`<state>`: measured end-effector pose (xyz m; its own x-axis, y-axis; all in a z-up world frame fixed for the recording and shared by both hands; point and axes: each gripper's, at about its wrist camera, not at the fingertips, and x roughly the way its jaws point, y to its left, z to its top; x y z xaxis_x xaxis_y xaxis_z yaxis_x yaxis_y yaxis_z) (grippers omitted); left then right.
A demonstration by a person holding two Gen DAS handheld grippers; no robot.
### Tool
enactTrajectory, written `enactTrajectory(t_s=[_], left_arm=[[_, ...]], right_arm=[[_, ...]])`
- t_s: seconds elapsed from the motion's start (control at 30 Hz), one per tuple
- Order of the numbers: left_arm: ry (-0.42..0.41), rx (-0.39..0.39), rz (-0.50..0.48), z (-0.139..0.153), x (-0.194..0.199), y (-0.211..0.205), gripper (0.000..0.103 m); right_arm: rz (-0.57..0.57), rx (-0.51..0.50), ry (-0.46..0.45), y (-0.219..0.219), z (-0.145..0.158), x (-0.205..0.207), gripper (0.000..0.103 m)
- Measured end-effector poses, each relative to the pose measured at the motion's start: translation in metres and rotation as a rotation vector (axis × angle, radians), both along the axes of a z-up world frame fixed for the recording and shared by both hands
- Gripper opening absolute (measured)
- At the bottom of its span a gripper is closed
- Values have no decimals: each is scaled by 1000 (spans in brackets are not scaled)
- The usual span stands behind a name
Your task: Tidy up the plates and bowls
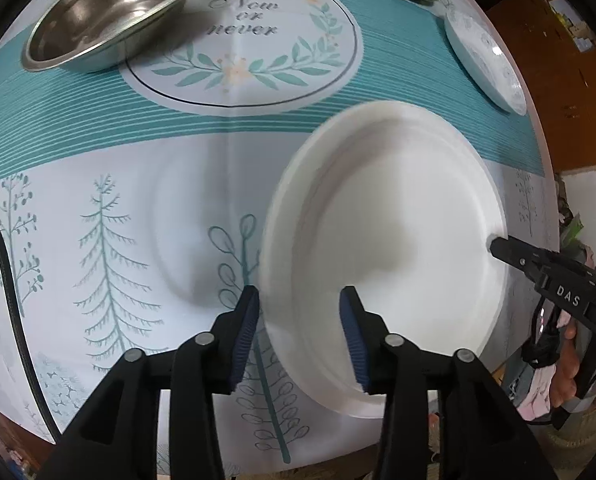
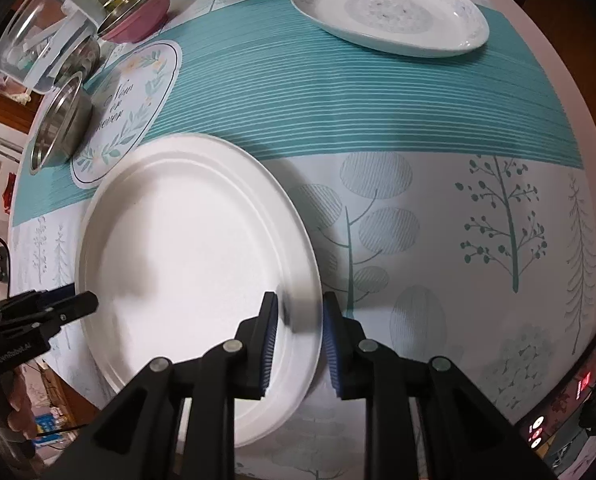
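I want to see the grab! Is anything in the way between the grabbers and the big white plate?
Nothing visible is. The white plate's rim already sits between the open fingers of the right gripper, and its other edge sits between the open fingers of the left gripper. The steel bowl and patterned plate lie farther back.

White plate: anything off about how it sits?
Yes. The white plate is not flat on the table: it hangs past the near edge, with both claws on opposite rims. The right claw straddles its rim; the left claw is open around the other side. Nothing spilled or damaged.
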<state>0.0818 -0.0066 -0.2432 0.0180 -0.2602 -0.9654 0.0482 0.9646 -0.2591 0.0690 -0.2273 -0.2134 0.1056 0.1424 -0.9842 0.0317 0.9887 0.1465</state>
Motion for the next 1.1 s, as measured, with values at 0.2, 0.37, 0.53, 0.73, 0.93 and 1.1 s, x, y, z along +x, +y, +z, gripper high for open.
enactTrajectory(t_s=[0.2, 0.37, 0.53, 0.73, 0.93, 1.1], left_arm=[[-34, 32, 20, 2, -5, 3, 52], [-175, 91, 36, 24, -11, 2, 52], [-319, 135, 15, 58, -19, -8, 52], [-373, 133, -2, 101, -20, -16, 52], [-471, 96, 19, 163, -28, -7, 66], [-594, 99, 7, 224, -25, -14, 81]], right_arm=[[19, -28, -59, 2, 7, -4, 38], [-1, -52, -108, -3, 19, -10, 39], [13, -37, -160, -3, 39, -18, 39], [58, -19, -241, 6, 78, -27, 39], [112, -14, -339, 12, 125, -31, 39], [121, 5, -409, 4, 165, -30, 39]])
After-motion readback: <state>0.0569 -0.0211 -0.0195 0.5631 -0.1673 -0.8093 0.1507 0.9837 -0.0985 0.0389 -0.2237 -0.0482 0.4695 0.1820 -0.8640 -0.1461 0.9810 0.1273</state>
